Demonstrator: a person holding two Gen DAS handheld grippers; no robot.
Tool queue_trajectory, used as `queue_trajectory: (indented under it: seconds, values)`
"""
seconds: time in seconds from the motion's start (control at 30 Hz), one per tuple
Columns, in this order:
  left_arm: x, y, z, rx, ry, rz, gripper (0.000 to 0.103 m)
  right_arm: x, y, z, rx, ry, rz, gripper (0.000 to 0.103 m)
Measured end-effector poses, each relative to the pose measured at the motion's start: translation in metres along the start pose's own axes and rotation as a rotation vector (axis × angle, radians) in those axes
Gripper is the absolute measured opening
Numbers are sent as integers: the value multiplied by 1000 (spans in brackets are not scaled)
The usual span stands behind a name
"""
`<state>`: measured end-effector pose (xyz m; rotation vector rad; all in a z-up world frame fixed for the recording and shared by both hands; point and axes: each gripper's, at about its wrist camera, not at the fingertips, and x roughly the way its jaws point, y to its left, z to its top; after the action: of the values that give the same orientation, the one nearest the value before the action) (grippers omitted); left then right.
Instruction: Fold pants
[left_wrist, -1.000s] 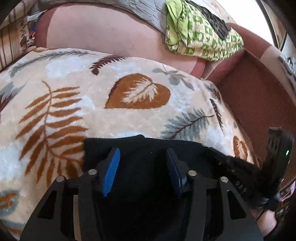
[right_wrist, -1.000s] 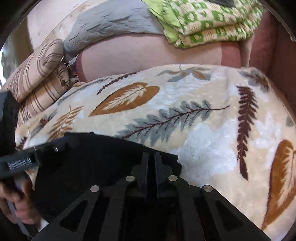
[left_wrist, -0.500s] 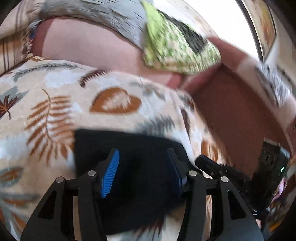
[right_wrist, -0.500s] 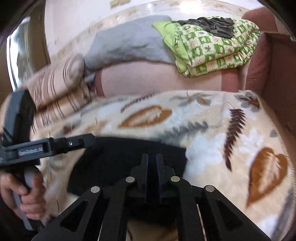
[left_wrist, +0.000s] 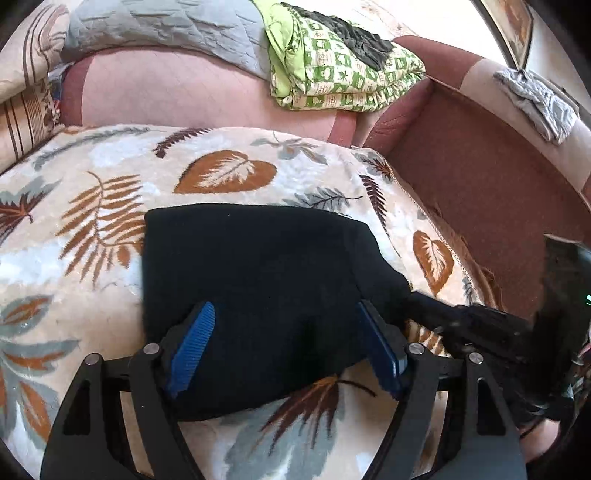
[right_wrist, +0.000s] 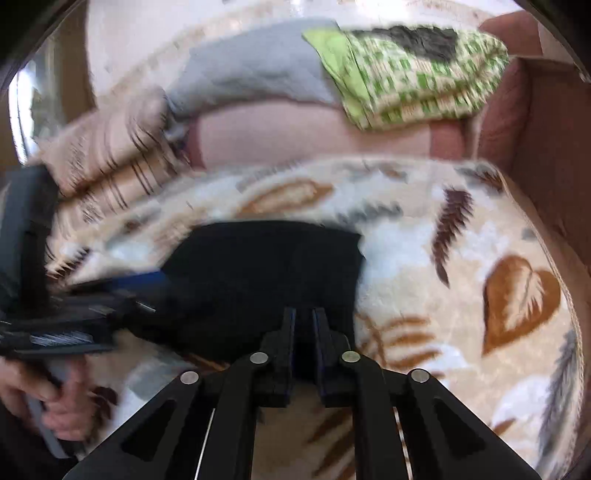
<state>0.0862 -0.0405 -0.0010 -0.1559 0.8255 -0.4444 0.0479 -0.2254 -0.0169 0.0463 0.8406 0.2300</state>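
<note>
The black pants (left_wrist: 258, 280) lie folded into a compact rectangle on a leaf-patterned blanket (left_wrist: 92, 221); they also show in the blurred right wrist view (right_wrist: 266, 273). My left gripper (left_wrist: 284, 343) is open, its blue pads (left_wrist: 192, 343) spread over the near edge of the pants, holding nothing. My right gripper (right_wrist: 303, 332) has its jaws nearly together at the near right edge of the pants, with a narrow dark gap between them. Whether cloth is pinched there is hidden. The right gripper's body also shows in the left wrist view (left_wrist: 480, 325).
A sofa back (left_wrist: 184, 92) rises behind the blanket. A green patterned folded blanket (left_wrist: 343, 70) with a dark cloth on it and a grey quilt (left_wrist: 166, 29) lie on top. A striped pillow (left_wrist: 22, 110) is at left, a brown armrest (left_wrist: 498, 177) at right.
Both grippers have pulled back and up from the pants, so the whole folded rectangle now shows. The left gripper stays open, the right stays nearly closed.
</note>
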Motion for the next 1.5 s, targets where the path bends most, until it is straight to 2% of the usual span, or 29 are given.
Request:
queue_trajectory:
  seconds: [0.07,0.13,0.27,0.3,0.4,0.53,0.7,0.8,0.93,1.03,1.07,1.13,1.2,1.27,1.33,1.4,1.5]
  values:
    - [17,0,-7,23,58,40,77,3,-2,1,5,-20,22,10]
    - [14,-11,-11,79,28,89,77,-7,2,1,6,-39,15,10]
    - [-14,-18,-25,65,-1,99,77,-45,10,-12,2,-149,13,12]
    - [-21,-21,-30,68,-6,128,77,-57,14,-16,-6,-184,5,12]
    - [-38,-25,-46,67,-21,225,77,-79,24,-30,-14,-227,-11,23]
    - [-49,-24,-58,33,-8,253,77,-84,33,-43,-33,-205,-19,25]
    - [-63,-33,-69,75,-30,313,77,-70,33,-47,-29,-154,-64,25]
    - [-77,-42,-69,100,-20,369,77,-63,24,-46,21,-130,-57,25]
    - [-100,-59,-57,161,-71,409,77,-63,15,-47,78,-119,-50,25]
    - [-112,-67,-50,168,-123,438,80,-68,18,-48,53,-128,-49,26]
    - [-112,-67,-48,161,-129,442,80,-70,18,-48,38,-136,-74,28]
    - [-112,-66,-45,110,-126,430,80,-73,16,-50,45,-140,-95,44]
    - [-111,-67,-41,48,-99,383,80,-75,11,-50,68,-142,-103,45]
    - [-113,-73,-39,43,-102,362,80,-77,6,-49,82,-145,-134,48]
    - [-117,-80,-40,62,-109,374,80,-79,3,-49,91,-150,-172,63]
    - [-121,-84,-39,55,-111,380,80,-80,-1,-49,104,-159,-211,71]
    - [-122,-84,-36,28,-112,376,82,-81,-8,-48,122,-156,-247,71]
